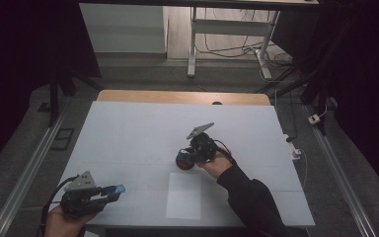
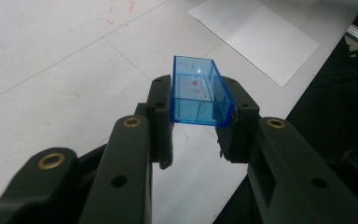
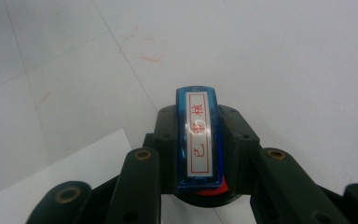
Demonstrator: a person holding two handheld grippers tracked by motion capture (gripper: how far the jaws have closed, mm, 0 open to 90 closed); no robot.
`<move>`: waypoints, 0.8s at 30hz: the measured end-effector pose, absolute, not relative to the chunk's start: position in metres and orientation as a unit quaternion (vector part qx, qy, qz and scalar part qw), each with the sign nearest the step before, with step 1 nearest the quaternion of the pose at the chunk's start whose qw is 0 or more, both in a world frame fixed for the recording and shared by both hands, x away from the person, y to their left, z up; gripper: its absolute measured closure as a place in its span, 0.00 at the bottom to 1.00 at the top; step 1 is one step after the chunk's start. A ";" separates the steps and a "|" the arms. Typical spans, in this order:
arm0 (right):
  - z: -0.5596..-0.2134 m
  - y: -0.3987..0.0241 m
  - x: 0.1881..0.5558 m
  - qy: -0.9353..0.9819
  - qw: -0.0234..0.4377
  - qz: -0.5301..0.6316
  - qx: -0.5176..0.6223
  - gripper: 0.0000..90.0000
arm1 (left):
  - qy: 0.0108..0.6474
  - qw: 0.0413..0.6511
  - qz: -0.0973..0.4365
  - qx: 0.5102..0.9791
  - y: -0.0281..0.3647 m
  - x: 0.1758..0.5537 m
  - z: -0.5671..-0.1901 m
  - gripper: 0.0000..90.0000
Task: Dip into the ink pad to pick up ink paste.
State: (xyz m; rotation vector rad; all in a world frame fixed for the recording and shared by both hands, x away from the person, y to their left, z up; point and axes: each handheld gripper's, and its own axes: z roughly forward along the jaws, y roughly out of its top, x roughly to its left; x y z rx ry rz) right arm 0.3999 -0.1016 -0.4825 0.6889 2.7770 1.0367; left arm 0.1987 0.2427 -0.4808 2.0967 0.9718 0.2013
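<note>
Nearby, paper sheet (image 1: 184,195) btwn grippers; left fingers (image 2: 161,116) clamp blue cap (image 2: 198,91), right fingers (image 3: 165,140) clamp stamp (image 3: 199,137).

The left gripper (image 1: 114,190) sits low at the table's near-left edge, held level in a bare hand (image 1: 64,222), jaws clamped. The right gripper (image 1: 185,159) (dark-sleeved forearm behind it) points left at mid-table, jaws likewise clamped.

A pale grey-white table top (image 1: 128,138), marked with faint grid lines and a few small red smudges (image 3: 142,49), has a light wooden edge strip (image 1: 182,97) along its far side. A plain white rectangular sheet of paper (image 1: 183,195) lies flat near its front edge. Beyond the table, on the grey floor, stand white metal desk legs (image 1: 193,44) among tangled black cables (image 1: 237,49).
</note>
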 end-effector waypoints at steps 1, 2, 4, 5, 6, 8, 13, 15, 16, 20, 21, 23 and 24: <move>-0.483 -0.102 0.400 0.911 0.049 0.340 0.227 0.78 | 0.384 0.400 0.080 0.829 0.243 0.199 -0.481 0.77; -0.483 -0.101 0.399 0.911 0.051 0.341 0.225 0.78 | 0.384 0.400 0.079 0.829 0.243 0.199 -0.481 0.77; -0.482 -0.100 0.398 0.913 0.057 0.338 0.222 0.78 | 0.383 0.399 0.080 0.829 0.243 0.199 -0.481 0.77; -0.482 -0.100 0.397 0.914 0.061 0.337 0.220 0.78 | 0.383 0.399 0.079 0.829 0.243 0.199 -0.481 0.77; -0.482 -0.099 0.396 0.916 0.068 0.333 0.215 0.78 | 0.383 0.399 0.079 0.829 0.243 0.199 -0.481 0.77; -0.481 -0.097 0.393 0.917 0.076 0.329 0.210 0.78 | 0.384 0.399 0.078 0.829 0.243 0.199 -0.481 0.77; -0.481 -0.097 0.392 0.919 0.080 0.327 0.205 0.78 | 0.385 0.399 0.078 0.829 0.243 0.199 -0.481 0.77; -0.480 -0.097 0.392 0.919 0.076 0.327 0.208 0.78 | 0.387 0.401 0.075 0.827 0.244 0.200 -0.481 0.77; -0.480 -0.097 0.392 0.919 0.076 0.328 0.207 0.78 | 0.388 0.402 0.074 0.826 0.244 0.200 -0.481 0.77; -0.480 -0.097 0.393 0.920 0.080 0.326 0.202 0.78 | 0.391 0.406 0.069 0.823 0.245 0.201 -0.481 0.77; -0.480 -0.097 0.392 0.920 0.080 0.326 0.202 0.78 | 0.392 0.406 0.068 0.823 0.246 0.201 -0.481 0.77; -0.479 -0.097 0.392 0.920 0.080 0.325 0.201 0.78 | 0.392 0.407 0.065 0.823 0.246 0.201 -0.482 0.77; -0.479 -0.097 0.392 0.920 0.080 0.326 0.201 0.78 | 0.391 0.407 0.064 0.823 0.246 0.201 -0.482 0.77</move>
